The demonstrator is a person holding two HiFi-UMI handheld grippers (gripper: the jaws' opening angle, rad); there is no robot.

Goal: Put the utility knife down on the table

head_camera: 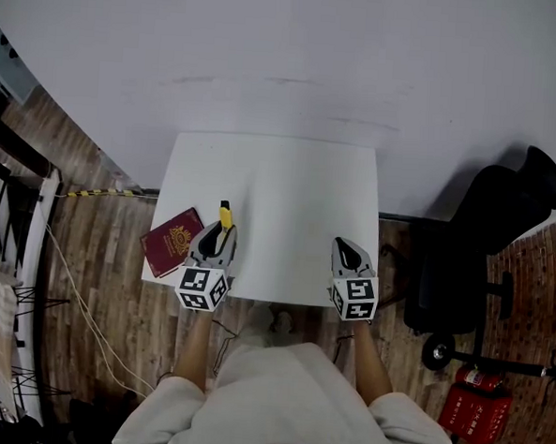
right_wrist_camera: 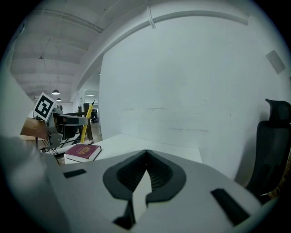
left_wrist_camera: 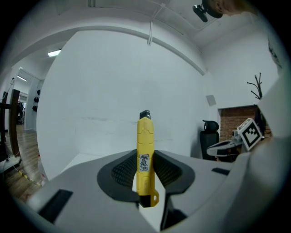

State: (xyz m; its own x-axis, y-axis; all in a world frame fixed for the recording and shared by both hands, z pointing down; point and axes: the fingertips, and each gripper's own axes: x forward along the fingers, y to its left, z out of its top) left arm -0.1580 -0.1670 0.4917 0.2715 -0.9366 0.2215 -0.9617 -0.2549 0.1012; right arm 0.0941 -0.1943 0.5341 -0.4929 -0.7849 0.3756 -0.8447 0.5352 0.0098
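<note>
Knife [left_wrist_camera: 145, 150] stands clamped between left gripper [head_camera: 218, 236] jaws, tip toward 12 o'clock. Right gripper [right_wrist_camera: 145, 154] is clenched, empty. Book [head_camera: 171, 242] lies at table [head_camera: 299, 189] 8 o'clock corner.

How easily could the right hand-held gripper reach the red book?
Probably not easily: the left hand-held gripper, holding the utility knife, sits between the right hand-held gripper and the red book.

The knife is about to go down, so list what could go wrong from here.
1. The utility knife stands upright in the left gripper; released so, it may topple.
2. It hangs by the table's near edge, so it could fall off.
3. It may land on the red book.
</note>
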